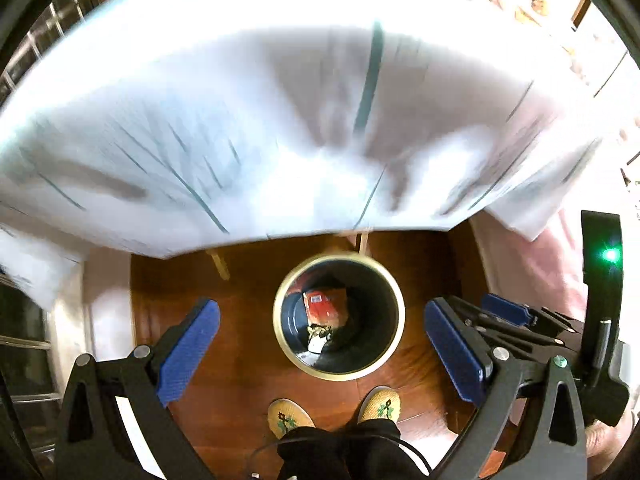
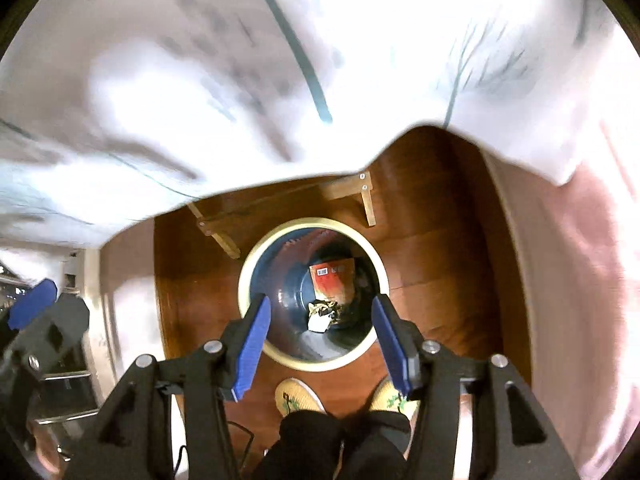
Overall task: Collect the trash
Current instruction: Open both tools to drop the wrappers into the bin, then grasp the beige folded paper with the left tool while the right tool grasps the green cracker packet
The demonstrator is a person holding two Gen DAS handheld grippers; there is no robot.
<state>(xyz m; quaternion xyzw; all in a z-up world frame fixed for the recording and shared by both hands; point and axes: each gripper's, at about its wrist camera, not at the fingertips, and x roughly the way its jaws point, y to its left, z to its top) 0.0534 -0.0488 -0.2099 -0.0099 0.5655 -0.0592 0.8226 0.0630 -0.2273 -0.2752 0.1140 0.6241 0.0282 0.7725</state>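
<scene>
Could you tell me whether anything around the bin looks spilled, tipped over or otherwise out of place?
Nothing stands out. The trash bin stands upright on the wood floor, and the orange packet and crumpled scraps lie inside it. No litter shows on the floor around it. Both grippers, left and right, are open and hold nothing.

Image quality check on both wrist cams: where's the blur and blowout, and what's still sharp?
Left wrist: tablecloth motion-smeared, blown out at top; trash bin and left gripper fairly sharp; green LED flare at right. Right wrist: cloth equally smeared and overexposed; bin and right gripper crisp. Both show strong fisheye bending.
</scene>
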